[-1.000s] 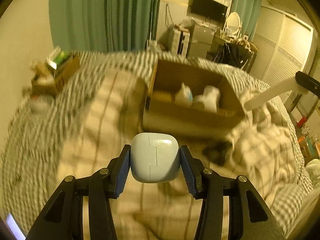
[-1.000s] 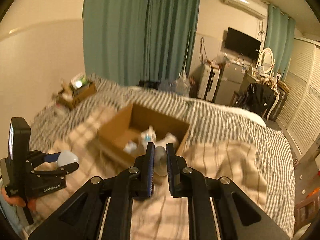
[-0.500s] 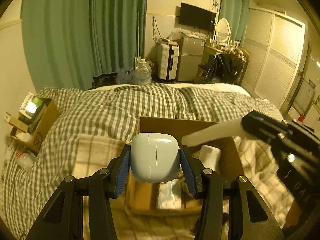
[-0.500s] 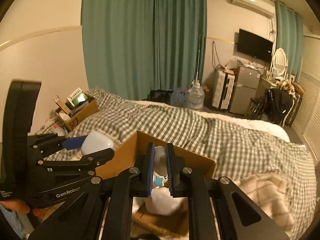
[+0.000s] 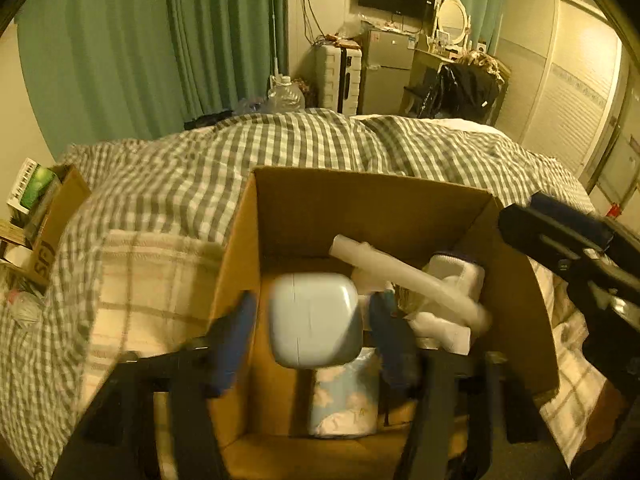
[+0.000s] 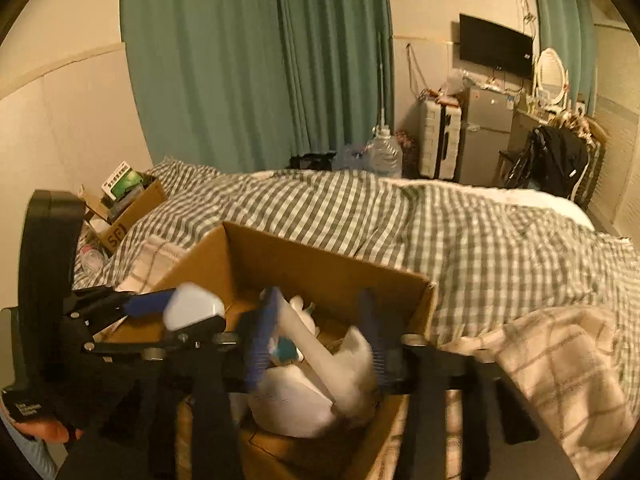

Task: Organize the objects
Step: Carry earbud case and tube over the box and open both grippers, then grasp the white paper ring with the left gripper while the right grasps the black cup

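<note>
An open cardboard box (image 5: 372,200) sits on the checked bed. My left gripper (image 5: 312,332) is open over the box; the pale blue case (image 5: 314,324) hangs loose between its spread fingers, with gaps on both sides. The case also shows in the right wrist view (image 6: 192,310). My right gripper (image 6: 316,344) is open over the box, and a white tube (image 6: 316,356) tumbles between its fingers. The tube also shows in the left wrist view (image 5: 408,280). In the box lie a patterned blue pack (image 5: 346,400) and white bottles (image 5: 452,280).
A small cardboard box (image 5: 48,216) with a green packet stands at the bed's left edge. A cream plaid blanket (image 5: 152,280) lies left of the big box. A water jug (image 6: 384,152), fridge and suitcase stand beyond the bed.
Both grippers moved closer over the box and opened. The blue case and the white tube, held before, are now loose between the fingers and blurred.
</note>
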`<action>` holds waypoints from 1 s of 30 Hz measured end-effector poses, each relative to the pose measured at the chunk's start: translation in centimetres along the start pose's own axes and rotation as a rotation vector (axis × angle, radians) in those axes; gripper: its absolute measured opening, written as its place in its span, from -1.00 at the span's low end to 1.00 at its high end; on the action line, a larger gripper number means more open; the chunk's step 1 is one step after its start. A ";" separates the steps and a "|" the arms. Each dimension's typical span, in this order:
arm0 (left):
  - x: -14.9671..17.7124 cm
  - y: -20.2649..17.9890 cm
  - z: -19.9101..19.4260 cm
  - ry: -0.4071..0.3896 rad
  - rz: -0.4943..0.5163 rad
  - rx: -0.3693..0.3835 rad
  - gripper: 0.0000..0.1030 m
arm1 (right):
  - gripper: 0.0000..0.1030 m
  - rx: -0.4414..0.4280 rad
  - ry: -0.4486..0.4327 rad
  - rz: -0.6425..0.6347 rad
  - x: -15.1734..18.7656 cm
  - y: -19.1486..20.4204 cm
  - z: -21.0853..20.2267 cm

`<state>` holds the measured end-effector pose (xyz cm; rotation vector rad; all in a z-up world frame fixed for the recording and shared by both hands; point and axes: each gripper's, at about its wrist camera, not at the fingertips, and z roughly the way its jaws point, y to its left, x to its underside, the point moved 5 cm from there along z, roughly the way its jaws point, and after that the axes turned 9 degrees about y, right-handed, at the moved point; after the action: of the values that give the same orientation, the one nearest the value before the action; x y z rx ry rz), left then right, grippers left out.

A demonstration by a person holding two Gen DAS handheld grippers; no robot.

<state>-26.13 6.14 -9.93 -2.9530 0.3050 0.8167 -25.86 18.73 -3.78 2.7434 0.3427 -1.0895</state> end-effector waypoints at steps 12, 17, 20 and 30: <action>3.5 1.3 -11.1 -0.110 -0.005 -0.080 0.96 | 0.56 0.086 -0.062 0.020 0.8 0.1 -12.2; 6.8 1.6 -13.6 -0.118 -0.029 -0.065 0.97 | 0.62 0.120 -0.047 0.040 3.3 0.6 -15.9; 9.0 1.3 -13.9 -0.113 -0.042 -0.048 0.97 | 0.62 0.114 -0.025 0.041 5.3 1.3 -16.7; 16.2 -0.2 -8.4 -0.020 -0.085 -0.027 0.97 | 0.62 0.124 0.067 0.004 11.7 2.6 -12.2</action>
<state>-8.24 2.58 -11.07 -2.9574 0.1675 0.8452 -8.96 20.88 -2.90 2.8934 0.2880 -1.0544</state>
